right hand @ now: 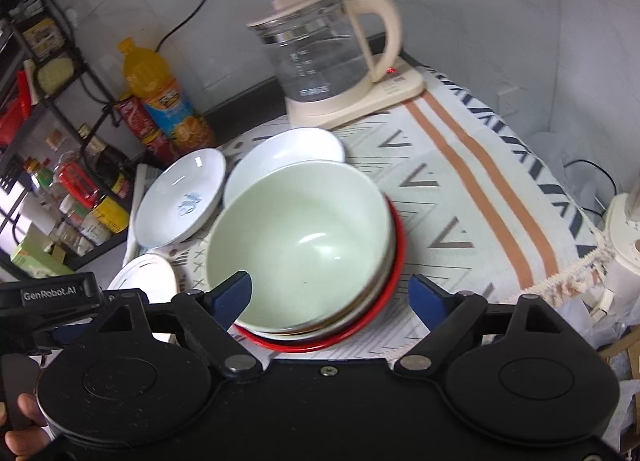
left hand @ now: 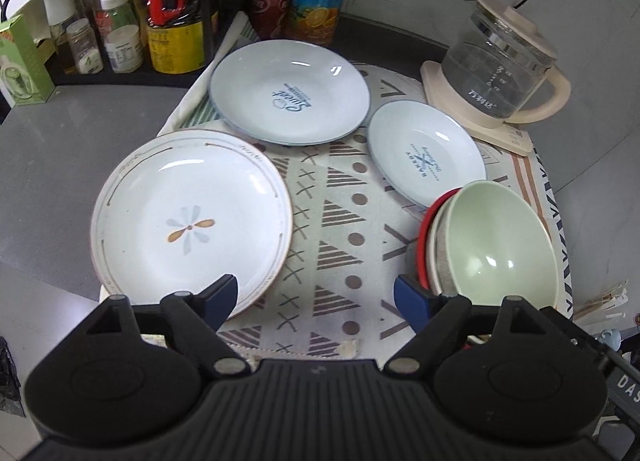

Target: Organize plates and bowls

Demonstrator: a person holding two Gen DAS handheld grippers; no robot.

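— While hovering low in the left wrist view, left gripper (left hand: 316,299) standing released, jaws spread wide, nothing but patterned cloth (left hand: 340,229) between the blue pads.
— And sitting where, the plates?
— Flower plate (left hand: 192,217) lying at centre left, its near rim just under the left pad. Large blue-rimmed plate (left hand: 288,91) resting above it, toward upper centre. Small blue-rimmed plate (left hand: 426,161) lying right of centre, its lower edge tucked behind the bowl stack.
— Stack sitting where?
— Lower right of that frame: green bowl (left hand: 500,237) nesting on top, a pale bowl beneath, red bowl (left hand: 424,237) showing as an outer rim, all tilting.
— Turning to the right wrist view?
— Right gripper (right hand: 330,297) also hanging released, jaws wide. Green bowl filling the centre, left pad overlapping its near rim in the picture; touching or not, cannot tell. Right pad standing clear of the red rim.
— Anything around?
— Glass kettle (right hand: 320,61) sitting on its cream base at upper centre, orange drink bottle (right hand: 168,101) standing at upper left. Fingers (right hand: 24,421) gripping the handle at lower left.
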